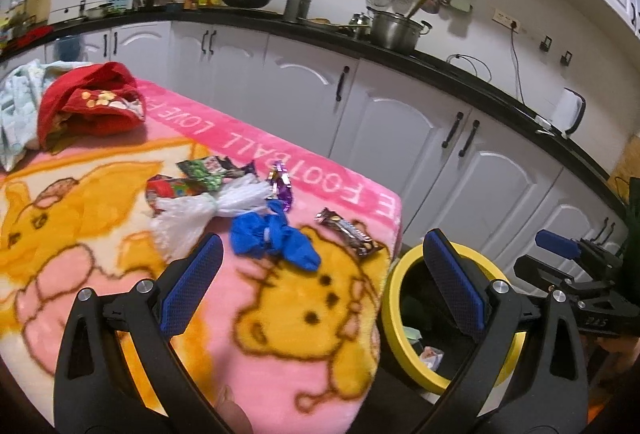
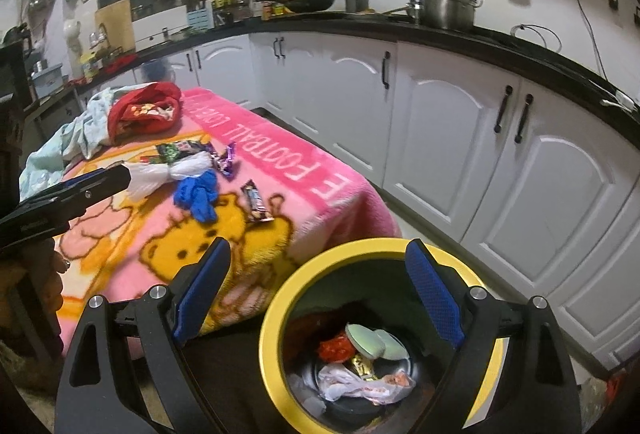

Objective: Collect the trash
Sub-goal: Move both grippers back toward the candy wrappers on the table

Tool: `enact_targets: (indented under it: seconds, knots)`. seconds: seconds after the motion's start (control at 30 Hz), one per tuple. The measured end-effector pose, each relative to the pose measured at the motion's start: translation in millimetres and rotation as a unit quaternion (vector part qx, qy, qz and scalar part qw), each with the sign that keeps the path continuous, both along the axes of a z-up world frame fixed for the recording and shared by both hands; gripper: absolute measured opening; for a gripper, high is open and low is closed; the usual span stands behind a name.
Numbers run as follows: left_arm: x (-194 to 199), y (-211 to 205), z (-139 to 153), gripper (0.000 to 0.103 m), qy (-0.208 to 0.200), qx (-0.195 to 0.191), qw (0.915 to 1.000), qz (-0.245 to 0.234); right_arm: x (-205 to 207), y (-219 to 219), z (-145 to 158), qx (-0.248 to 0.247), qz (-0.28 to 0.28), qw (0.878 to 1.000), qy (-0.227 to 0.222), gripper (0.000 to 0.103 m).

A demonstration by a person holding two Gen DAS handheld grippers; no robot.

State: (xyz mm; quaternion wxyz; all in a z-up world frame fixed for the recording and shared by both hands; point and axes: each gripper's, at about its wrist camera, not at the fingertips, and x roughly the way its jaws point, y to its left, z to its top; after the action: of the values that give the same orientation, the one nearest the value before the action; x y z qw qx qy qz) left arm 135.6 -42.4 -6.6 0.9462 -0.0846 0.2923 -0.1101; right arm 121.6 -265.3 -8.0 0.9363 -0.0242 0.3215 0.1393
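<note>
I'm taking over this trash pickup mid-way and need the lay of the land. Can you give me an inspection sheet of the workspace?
Surface: pink cartoon-bear fleece blanket covering a table.
Job's things: on the blanket, a crumpled blue glove, a knotted white plastic bag, a brown snack-bar wrapper, a purple foil wrapper, two dark printed wrappers. Yellow-rimmed bin beside the table, already holding wrappers and a bag.
Clutter: red cloth and pale blue cloth at the far end.
Grippers: left gripper open, empty; right gripper open, empty, over the bin.
Cables: black cord from a wall socket.
Surroundings: white kitchen cabinets, black counter with steel pot.
</note>
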Motion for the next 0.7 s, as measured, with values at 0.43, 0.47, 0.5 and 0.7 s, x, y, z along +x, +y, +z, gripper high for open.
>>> enact_targets:
  seconds: [0.43,0.47,0.5,0.7]
  knots:
    - [1.1,41.8,-0.8,0.092,0.002,-0.003,0.9992,0.041,15.8,43.3,2.1,-0.006,0.047,0.999,-0.004,0.086]
    - [1.6,44.5,-1.3,0.092,0.002,-0.003,0.9991,0.043,17.2,44.6,1.9,-0.006,0.049,0.999,-0.004,0.086]
    - [2.1,47.5,-1.8,0.092,0.003,-0.002,0.9989,0.046,18.5,46.9,1.5,-0.006,0.05,0.999,-0.004,0.086]
    - [7.7,63.8,-7.4,0.092,0.012,-0.004,0.998,0.062,33.7,59.9,-3.2,-0.003,0.059,0.998,0.007,0.086]
